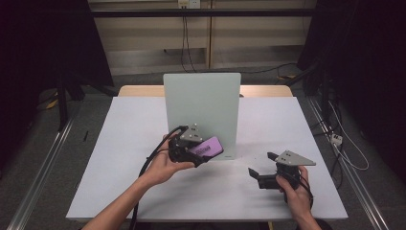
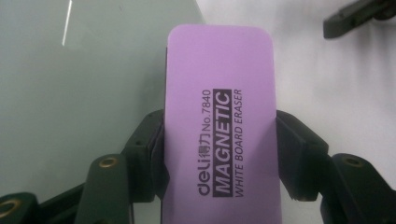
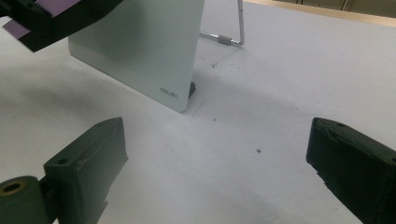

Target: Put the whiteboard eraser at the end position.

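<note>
Left gripper [image 1: 198, 155] fingers clamp the purple eraser [image 1: 207, 147] at the whiteboard's [image 1: 201, 103] 6 o'clock edge, right gripper [image 1: 262, 173] fingers idle wide; pad probably not flush yet, so press flat before wiping.

Looks like a lab or some kind of recording setup, not anyone's home or office. The flat white rectangular table [image 1: 143, 191] sits alone in the middle of a grey carpeted floor [image 1: 43, 158], with dark black curtains or panels [image 1: 43, 43] closing in at 9 and 3 o'clock. Bare metal rails [image 1: 43, 165] run along the floor on both sides of the table. At 12 o'clock there's a plain beige wall [image 1: 143, 33] with a white wall socket [image 1: 187, 4] and black cables [image 1: 184, 38] hanging down from it. More loose white cables [image 1: 349, 148] trail over the floor at 3 o'clock. Everything's staged around that one table.
</note>
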